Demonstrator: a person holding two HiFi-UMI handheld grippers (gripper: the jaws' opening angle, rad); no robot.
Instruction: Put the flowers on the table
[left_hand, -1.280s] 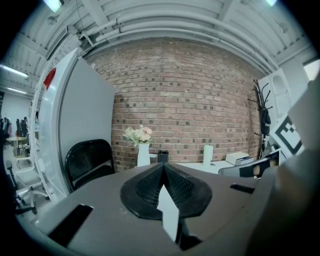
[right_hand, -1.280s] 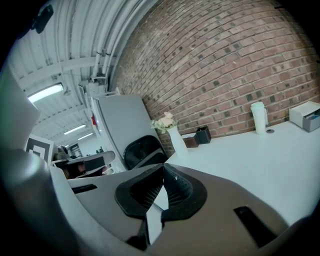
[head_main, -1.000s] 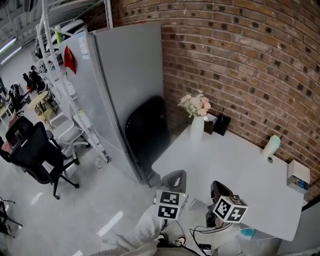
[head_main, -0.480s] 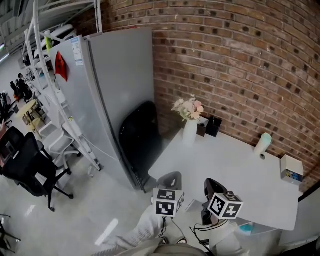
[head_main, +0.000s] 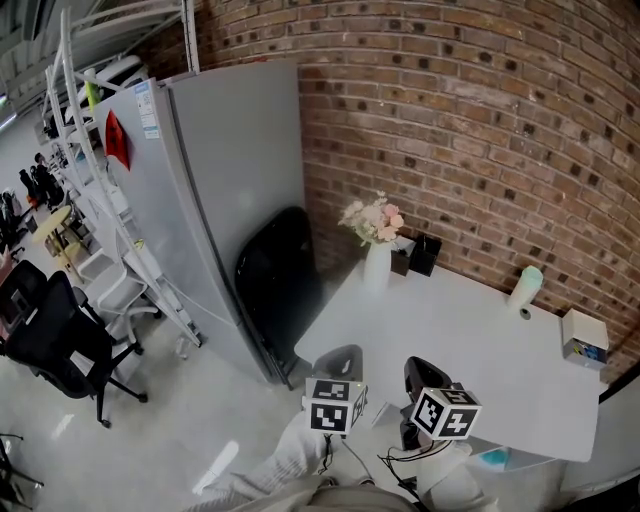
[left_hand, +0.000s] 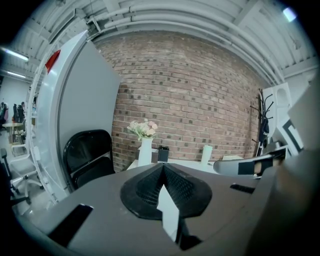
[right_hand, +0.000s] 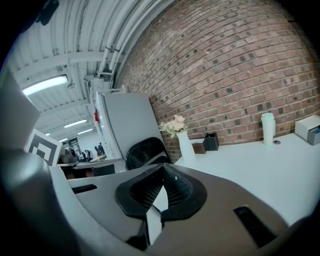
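Observation:
A bunch of pale pink and white flowers (head_main: 373, 217) stands in a tall white vase (head_main: 377, 266) at the far left corner of the white table (head_main: 480, 345), close to the brick wall. Both grippers are low at the table's near edge, well short of the vase. My left gripper (head_main: 340, 362) is shut with nothing in it, and its view looks straight at the flowers (left_hand: 143, 128) and the vase (left_hand: 145, 152). My right gripper (head_main: 421, 374) is also shut and empty, with the flowers (right_hand: 173, 125) up and ahead of it.
A black holder (head_main: 425, 254) and a small brown box sit beside the vase. Further right along the wall are a white and green cylinder (head_main: 525, 287) and a small carton (head_main: 583, 339). A black folding chair (head_main: 277, 285) leans by the grey fridge (head_main: 215, 210), left of the table.
The head view has swung a little, so the table and vase sit slightly further left. Both grippers have stayed shut and low at the near edge.

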